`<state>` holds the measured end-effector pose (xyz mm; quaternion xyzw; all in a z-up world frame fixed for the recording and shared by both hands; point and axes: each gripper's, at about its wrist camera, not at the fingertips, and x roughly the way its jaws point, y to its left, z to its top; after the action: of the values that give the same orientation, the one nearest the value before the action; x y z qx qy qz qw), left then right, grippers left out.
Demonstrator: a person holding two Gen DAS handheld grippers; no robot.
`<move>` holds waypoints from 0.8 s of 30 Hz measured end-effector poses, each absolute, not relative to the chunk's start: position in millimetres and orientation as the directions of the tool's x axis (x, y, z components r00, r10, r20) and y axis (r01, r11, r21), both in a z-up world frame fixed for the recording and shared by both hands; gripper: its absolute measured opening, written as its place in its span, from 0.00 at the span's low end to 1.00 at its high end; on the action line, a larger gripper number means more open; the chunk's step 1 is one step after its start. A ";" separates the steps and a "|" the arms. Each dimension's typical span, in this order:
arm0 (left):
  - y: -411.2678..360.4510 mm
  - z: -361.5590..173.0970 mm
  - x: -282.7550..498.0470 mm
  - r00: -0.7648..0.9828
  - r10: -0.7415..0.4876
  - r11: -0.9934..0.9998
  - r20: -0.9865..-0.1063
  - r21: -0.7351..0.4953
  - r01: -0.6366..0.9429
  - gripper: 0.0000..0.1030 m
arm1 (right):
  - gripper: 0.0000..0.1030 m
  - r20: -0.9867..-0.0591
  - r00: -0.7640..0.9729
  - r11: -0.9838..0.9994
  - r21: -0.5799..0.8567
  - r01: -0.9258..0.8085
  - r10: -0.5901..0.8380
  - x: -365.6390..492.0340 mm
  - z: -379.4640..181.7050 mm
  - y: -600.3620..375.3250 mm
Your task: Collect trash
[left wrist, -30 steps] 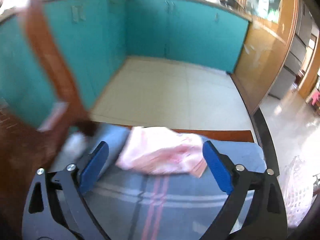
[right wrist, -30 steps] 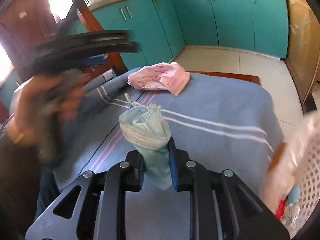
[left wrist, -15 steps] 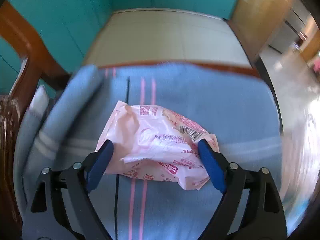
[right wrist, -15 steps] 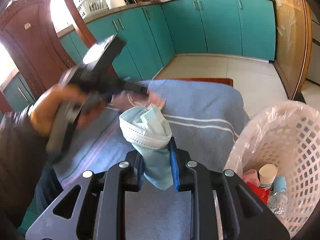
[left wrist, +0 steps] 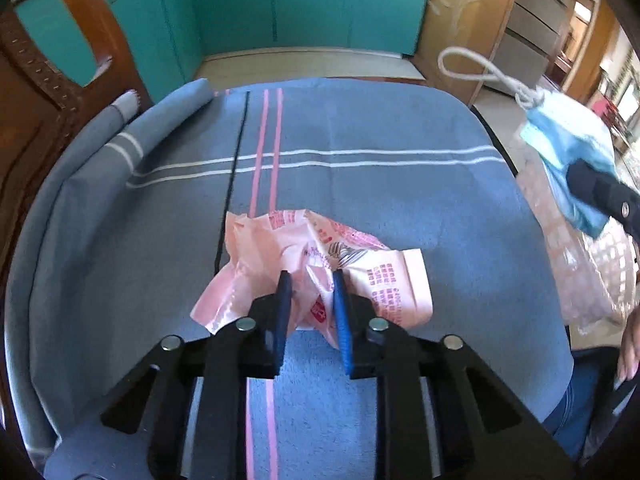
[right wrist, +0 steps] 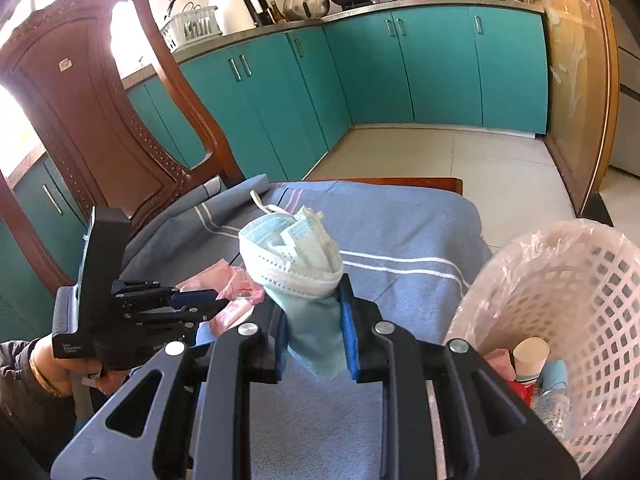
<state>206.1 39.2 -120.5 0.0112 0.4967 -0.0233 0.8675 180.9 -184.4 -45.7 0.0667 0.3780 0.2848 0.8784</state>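
Observation:
A crumpled pink plastic wrapper (left wrist: 280,248) lies on the blue striped cloth (left wrist: 360,128) that covers the table. My left gripper (left wrist: 310,280) is shut on the wrapper's near part; it also shows in the right wrist view (right wrist: 220,304). My right gripper (right wrist: 312,284) is shut on a bunched light-blue face mask (right wrist: 292,252) and holds it above the table's right side; the mask also shows in the left wrist view (left wrist: 568,140). A white mesh trash basket (right wrist: 600,280) with a plastic liner stands at the right and holds several pieces of trash.
A carved wooden chair back (right wrist: 100,112) stands at the table's left side. Teal kitchen cabinets (right wrist: 400,68) line the far walls beyond a tiled floor (right wrist: 460,152). A wooden door panel (left wrist: 460,20) stands at the right.
My left gripper came down over the pink wrapper and shut on it. My right gripper carried the mask to the right, toward the basket.

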 end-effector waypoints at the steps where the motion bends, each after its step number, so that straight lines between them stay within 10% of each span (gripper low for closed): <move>1: 35.8 -119.7 199.8 0.509 -0.029 0.999 -0.860 -0.011 0.038 0.16 | 0.23 -0.625 0.552 0.828 0.332 -0.452 0.552 180.0 -45.4 -183.8; 18: 23.0 -64.6 136.3 0.653 0.041 0.999 -0.756 0.030 -0.027 0.06 | 0.23 -0.619 0.545 0.816 0.324 -0.478 0.565 170.3 -43.9 -177.4; 24: 30.3 -65.5 119.3 0.646 0.009 1.000 -0.763 0.011 -0.001 0.19 | 0.23 -0.620 0.549 0.819 0.319 -0.476 0.560 167.7 -43.6 -179.0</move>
<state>119.3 30.3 -65.5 0.0050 0.4207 0.0026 0.9072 167.7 -179.0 -43.6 0.0565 0.3721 0.2951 0.8782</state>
